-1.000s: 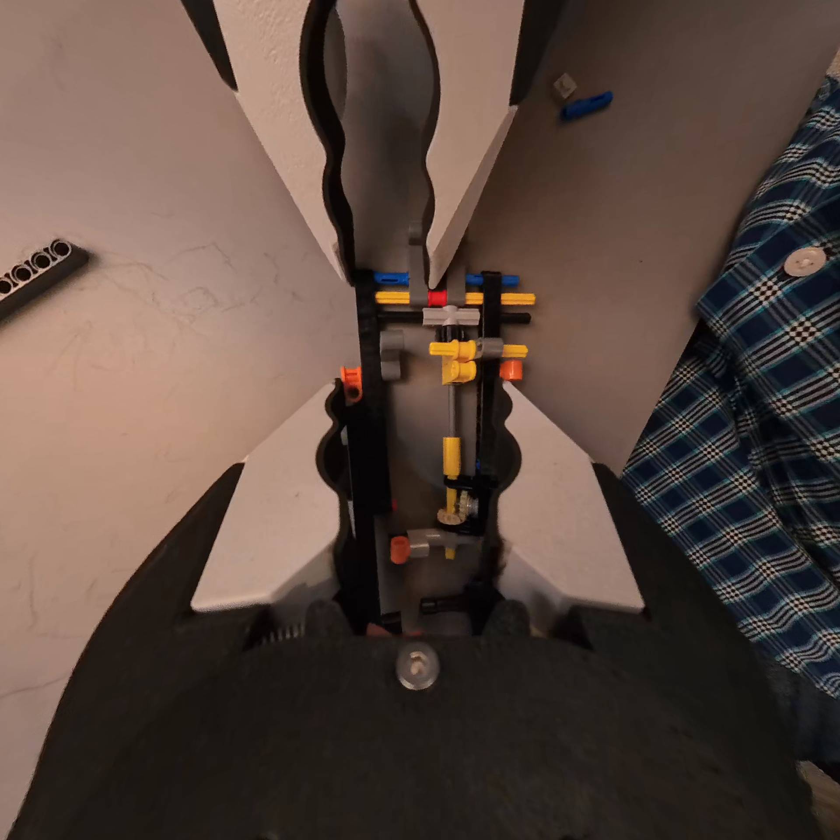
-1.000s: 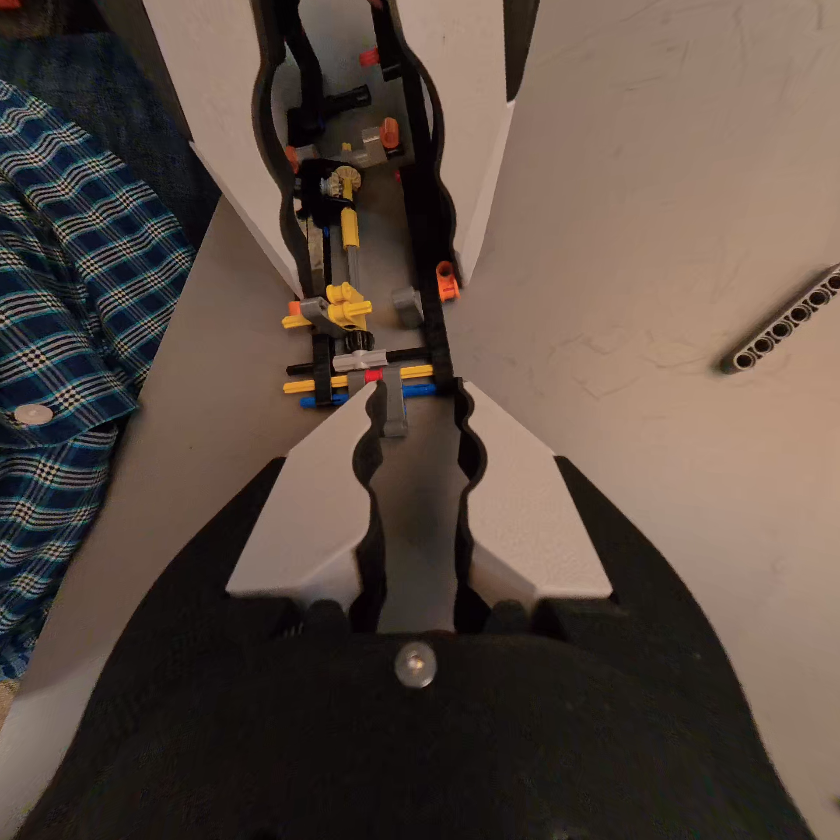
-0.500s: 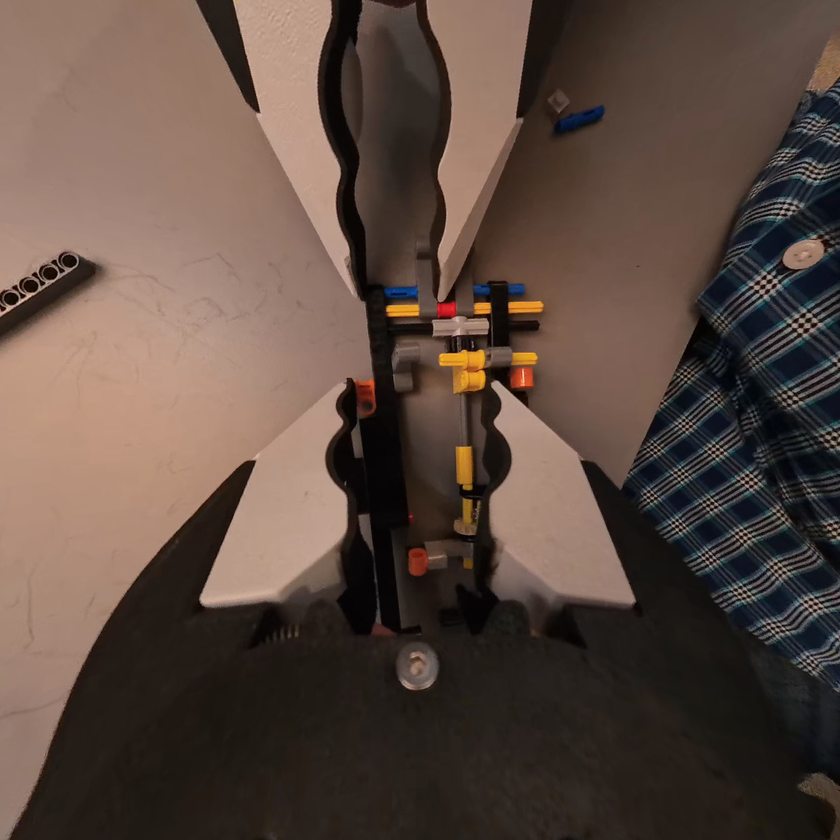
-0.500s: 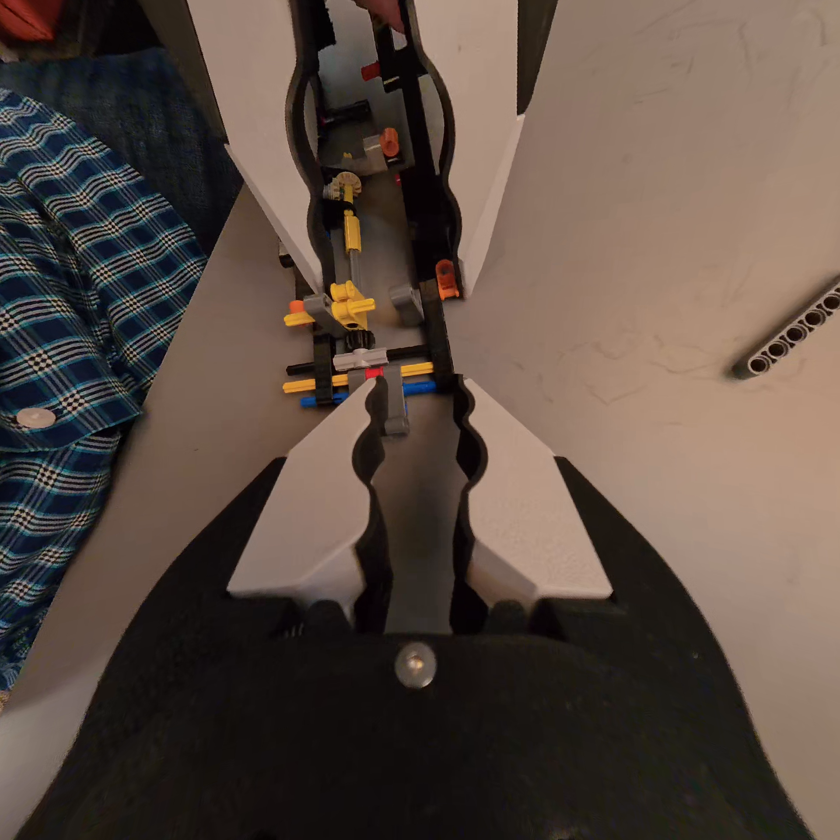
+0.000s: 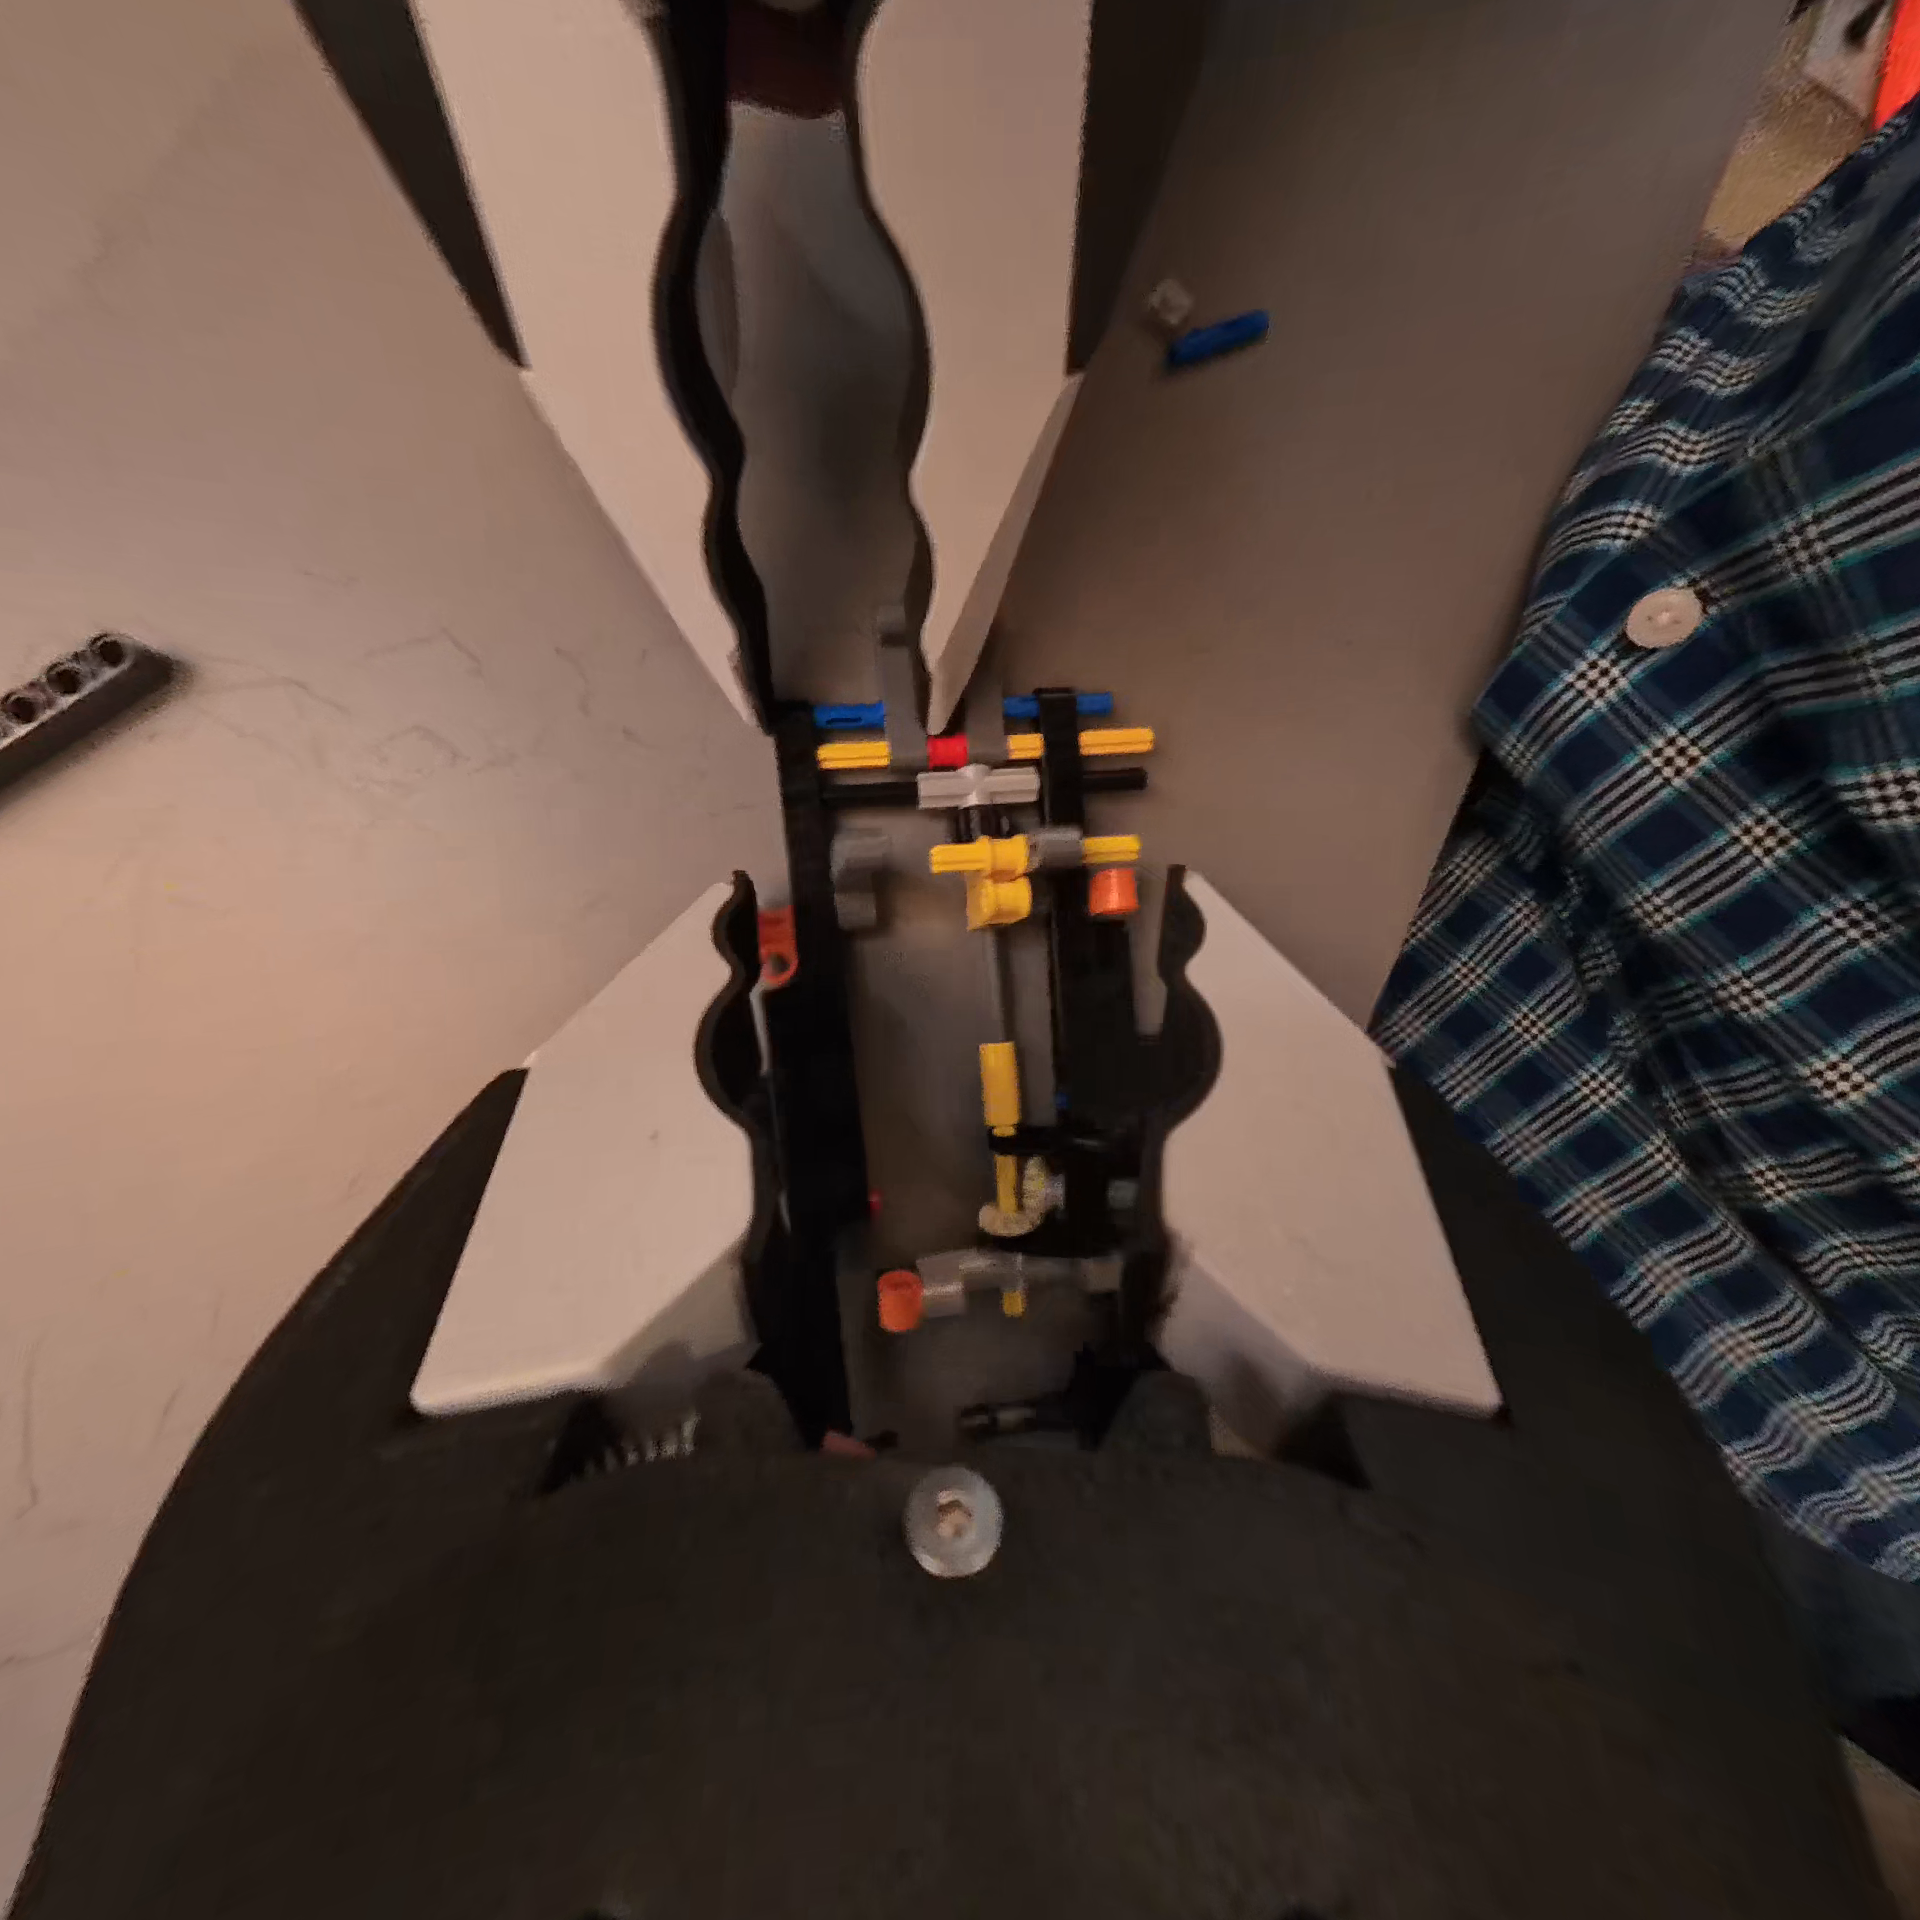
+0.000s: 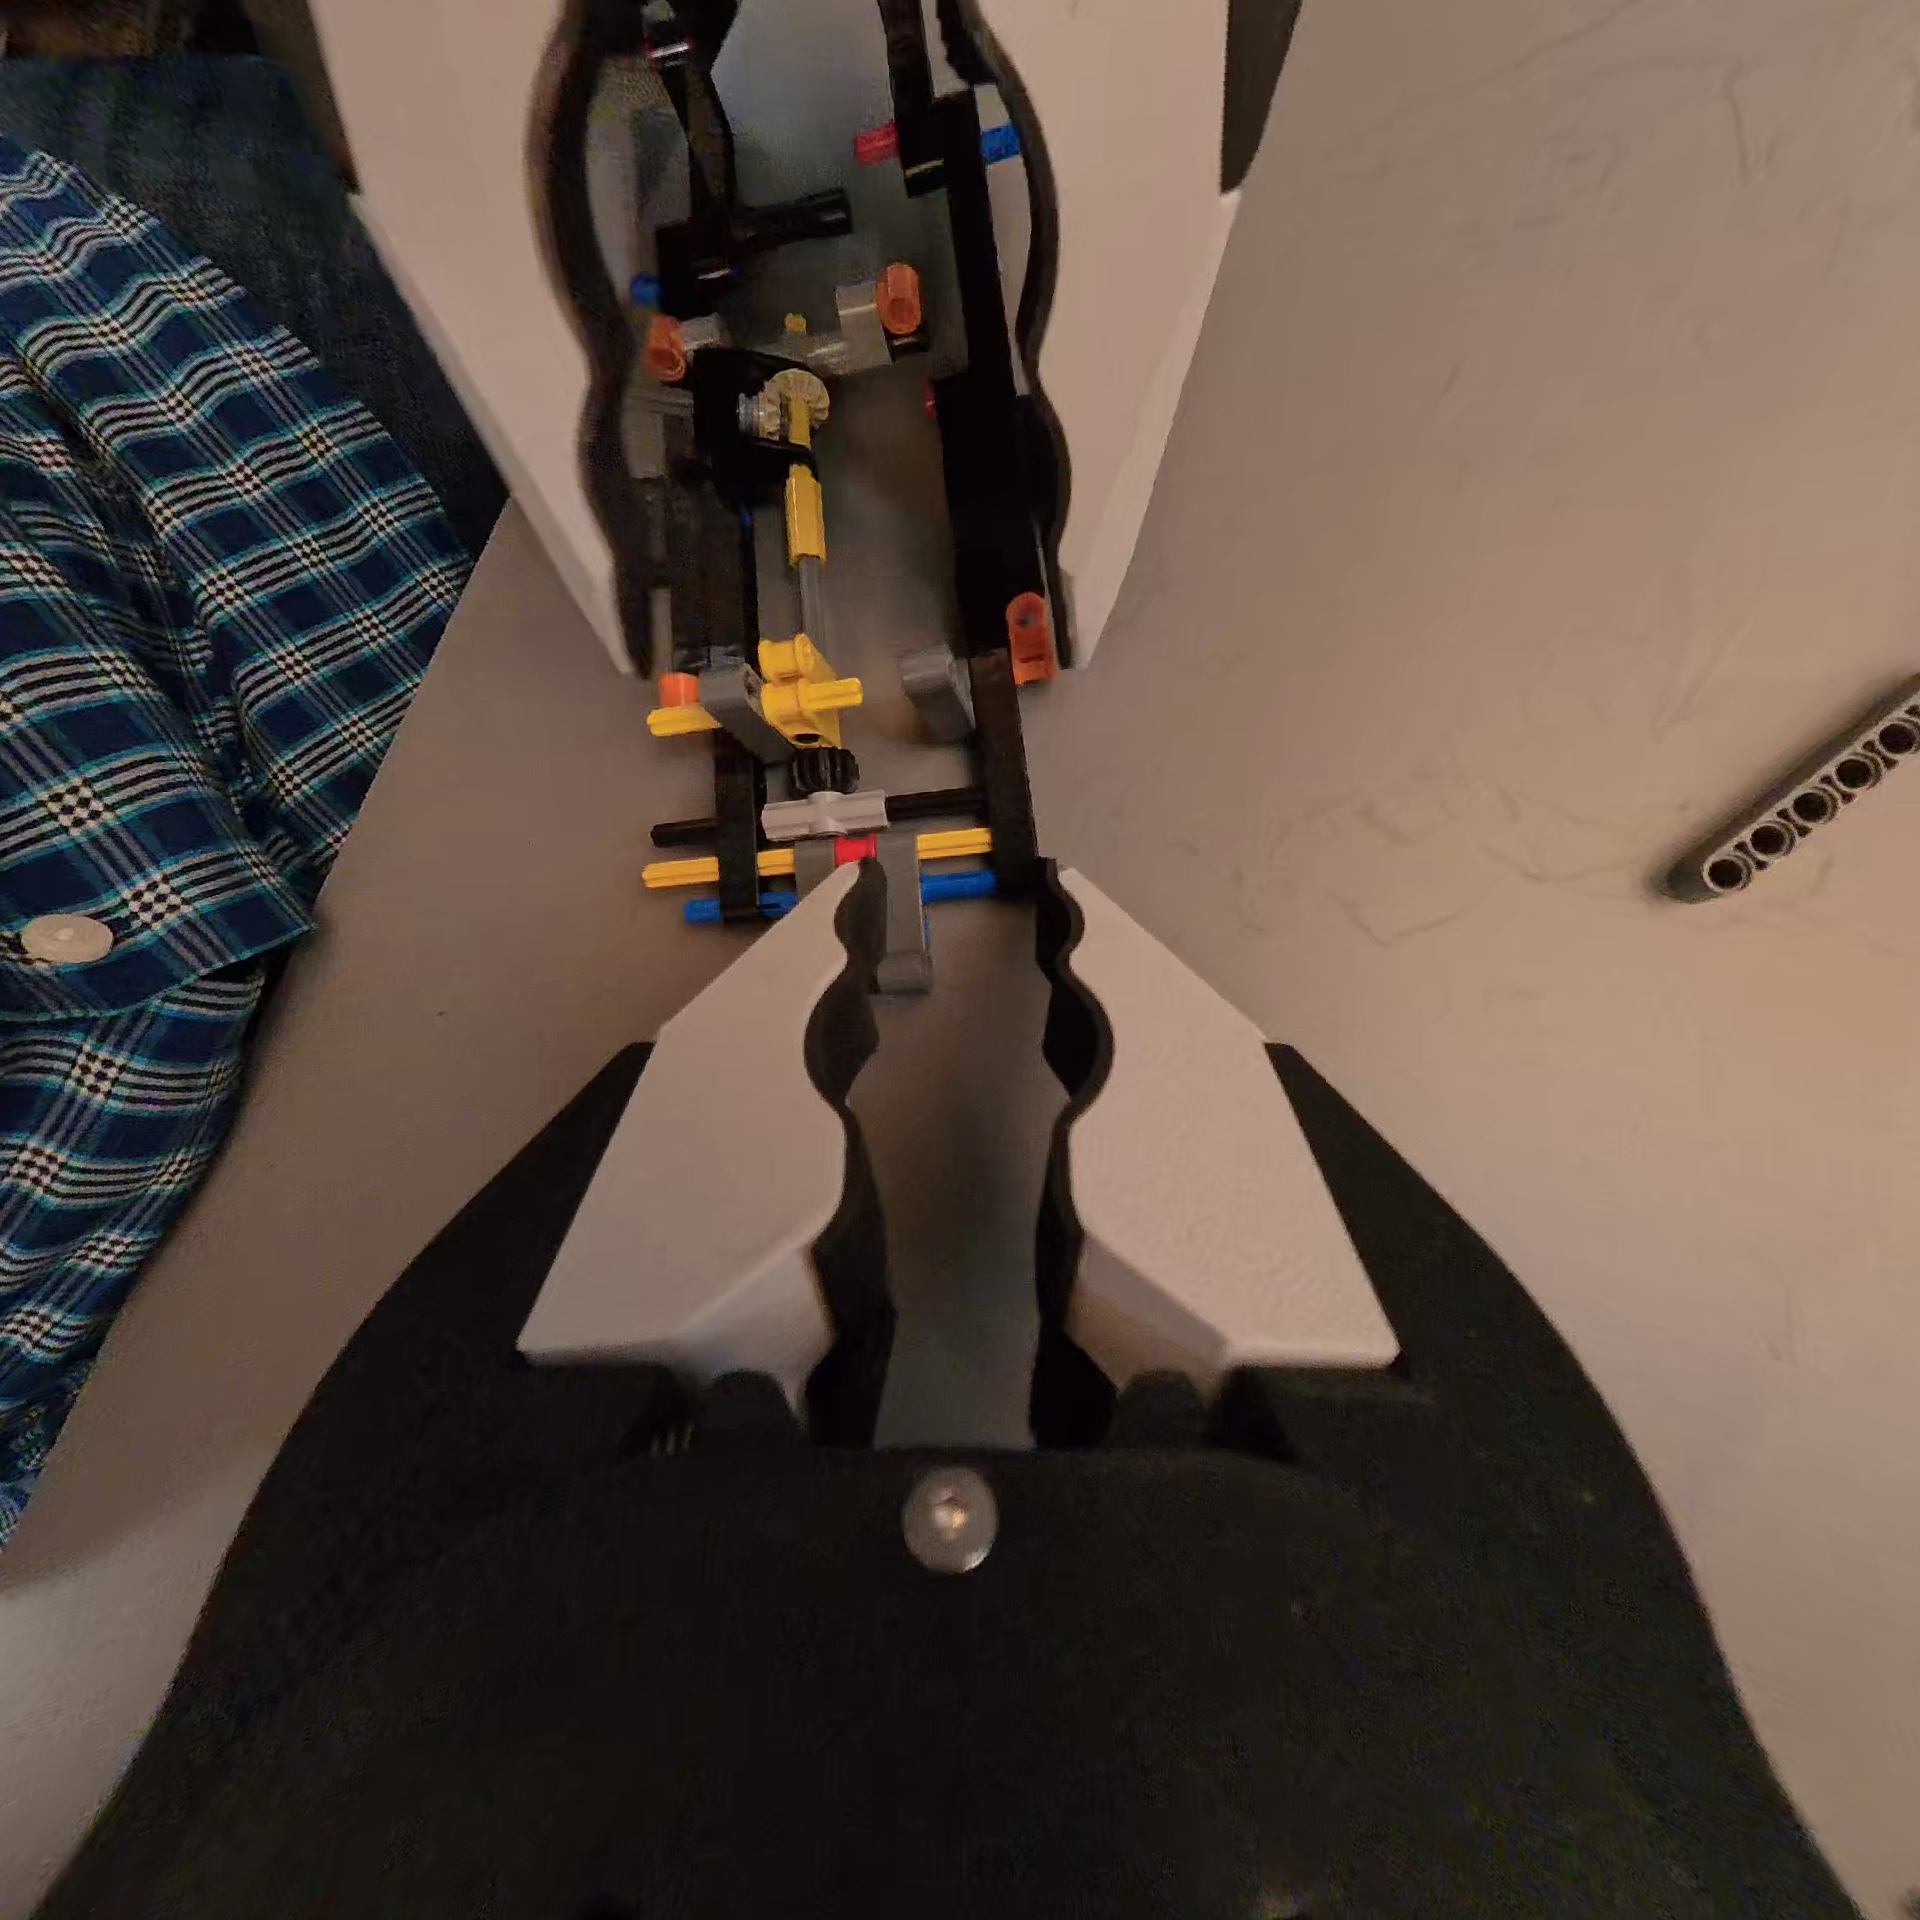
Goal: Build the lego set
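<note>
A half-built lego frame (image 5: 935,987) is being clamped at centre frame by the left claw (image 5: 951,914), the right claw (image 6: 951,883) parted at its end, while a grey beam (image 6: 1808,805) is lying unused at right on the tabletop (image 6: 1455,520).

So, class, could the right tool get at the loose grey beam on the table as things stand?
Probably yes: only bare table lies between the right tool and the grey beam. Its tips sit at the lego frame's end, so it would leave that first.
</note>
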The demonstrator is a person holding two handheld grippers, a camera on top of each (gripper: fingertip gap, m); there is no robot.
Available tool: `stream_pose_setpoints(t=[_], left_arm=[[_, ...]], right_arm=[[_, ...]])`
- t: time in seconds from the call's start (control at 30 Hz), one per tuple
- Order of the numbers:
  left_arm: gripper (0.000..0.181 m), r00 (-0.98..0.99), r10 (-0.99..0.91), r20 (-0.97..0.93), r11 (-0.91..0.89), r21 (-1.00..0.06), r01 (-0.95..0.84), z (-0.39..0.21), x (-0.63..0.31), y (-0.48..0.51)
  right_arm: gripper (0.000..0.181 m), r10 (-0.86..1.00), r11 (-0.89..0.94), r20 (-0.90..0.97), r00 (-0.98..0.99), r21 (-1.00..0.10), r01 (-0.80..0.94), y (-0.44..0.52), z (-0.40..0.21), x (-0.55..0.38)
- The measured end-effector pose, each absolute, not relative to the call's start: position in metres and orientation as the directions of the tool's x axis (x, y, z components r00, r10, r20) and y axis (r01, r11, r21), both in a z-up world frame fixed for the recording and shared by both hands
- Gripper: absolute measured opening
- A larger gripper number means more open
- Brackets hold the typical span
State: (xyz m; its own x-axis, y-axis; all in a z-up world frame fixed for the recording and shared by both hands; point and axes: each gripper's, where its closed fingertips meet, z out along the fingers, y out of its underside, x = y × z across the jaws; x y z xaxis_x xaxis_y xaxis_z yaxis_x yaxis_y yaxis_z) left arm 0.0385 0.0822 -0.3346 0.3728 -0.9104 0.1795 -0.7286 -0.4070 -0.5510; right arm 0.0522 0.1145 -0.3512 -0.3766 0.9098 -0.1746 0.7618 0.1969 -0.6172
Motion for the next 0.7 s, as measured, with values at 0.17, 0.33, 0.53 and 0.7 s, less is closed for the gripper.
stream_pose_setpoints(t=[0.17, 0.33, 0.53, 0.7], left_arm=[[0.082, 0.385, -0.919, 0.09, -0.373, -0.523, -0.767, -0.348, 0.054, 0.084], [0.081, 0.402, -0.915, 0.027, -0.357, -0.519, -0.777, -0.35, 0.058, 0.088], [0.075, 0.382, -0.924, 0.03, -0.338, -0.535, -0.774, -0.349, 0.062, 0.086], [0.074, 0.389, -0.92, 0.047, -0.344, -0.574, -0.743, -0.349, 0.063, 0.086]], right_arm=[[0.028, 0.911, 0.194, -0.174, -0.374, -0.622, 0.759, 0.114, -0.351, 0.052], [0.028, 0.912, 0.186, -0.176, -0.371, -0.629, 0.755, 0.112, -0.351, 0.051], [0.028, 0.911, 0.195, -0.165, -0.379, -0.635, 0.747, 0.111, -0.351, 0.051], [0.028, 0.906, 0.196, -0.171, -0.386, -0.638, 0.745, 0.111, -0.351, 0.05]])
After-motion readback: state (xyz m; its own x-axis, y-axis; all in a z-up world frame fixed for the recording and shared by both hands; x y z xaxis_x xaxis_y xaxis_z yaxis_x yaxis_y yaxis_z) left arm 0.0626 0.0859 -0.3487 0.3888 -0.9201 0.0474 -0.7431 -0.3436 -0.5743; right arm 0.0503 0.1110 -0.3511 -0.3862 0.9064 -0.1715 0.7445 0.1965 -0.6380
